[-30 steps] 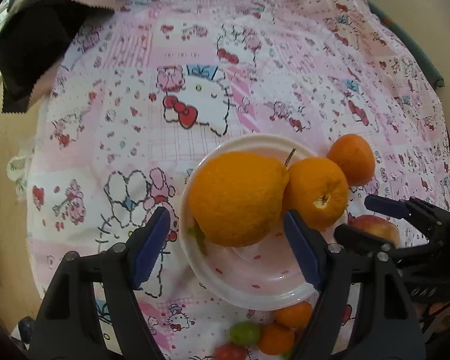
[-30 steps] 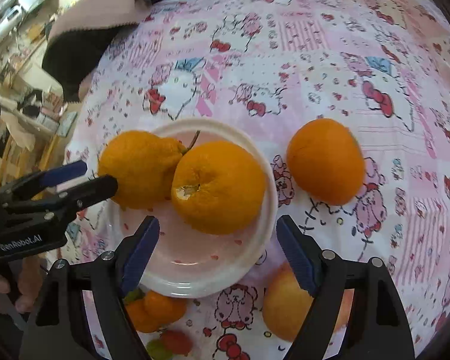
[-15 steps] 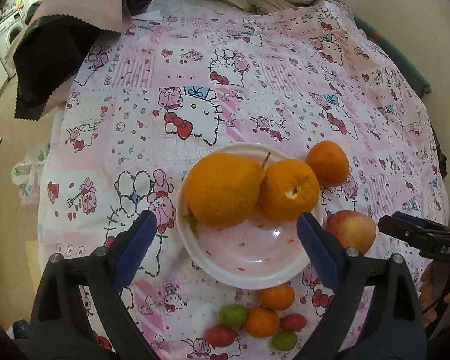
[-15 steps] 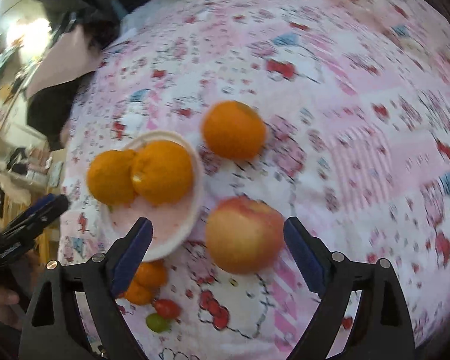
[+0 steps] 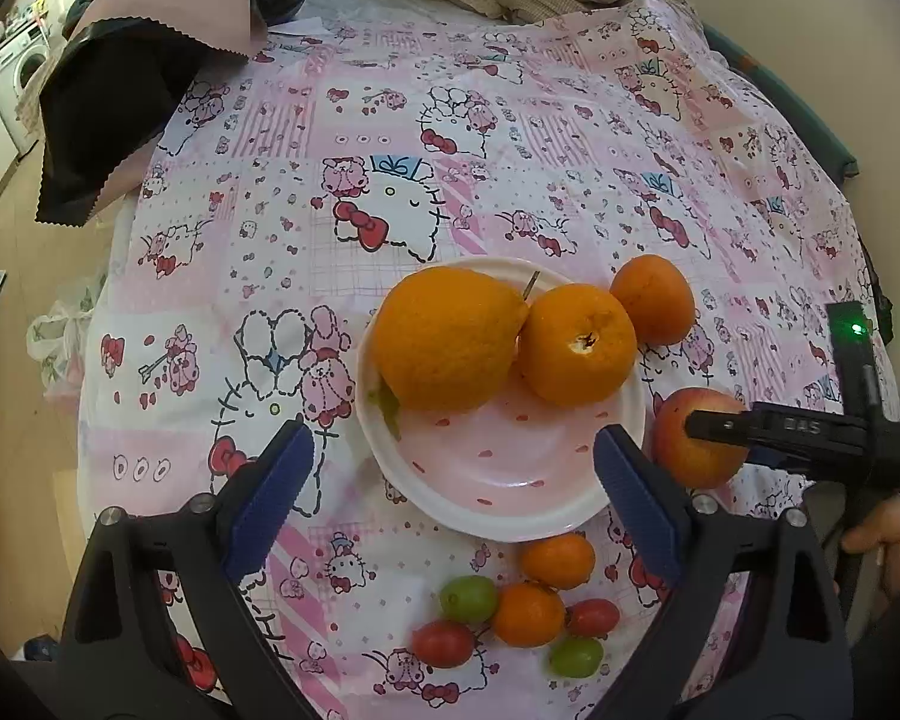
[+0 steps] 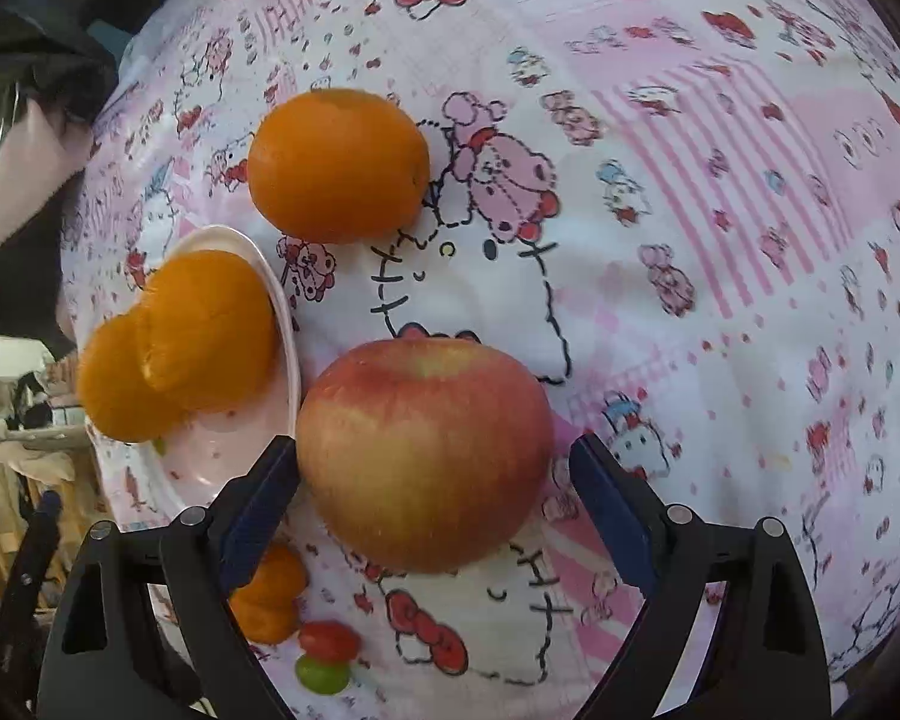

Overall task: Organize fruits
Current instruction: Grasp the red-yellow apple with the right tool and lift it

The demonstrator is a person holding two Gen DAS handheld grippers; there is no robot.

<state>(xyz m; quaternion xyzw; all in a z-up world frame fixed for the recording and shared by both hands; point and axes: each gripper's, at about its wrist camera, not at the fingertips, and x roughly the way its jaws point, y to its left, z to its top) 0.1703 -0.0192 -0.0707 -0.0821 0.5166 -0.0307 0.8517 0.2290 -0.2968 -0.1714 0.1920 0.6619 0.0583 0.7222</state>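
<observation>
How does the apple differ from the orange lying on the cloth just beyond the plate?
The apple is red and yellow; the orange is plain orange. The apple looks larger than the orange. The apple sits between the open fingers of the right gripper; the orange lies clear of them. Both rest on the cloth, off the plate.

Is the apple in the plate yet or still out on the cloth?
Out. The apple lies on the tablecloth beside the plate, between the right gripper's open jaws.
</observation>
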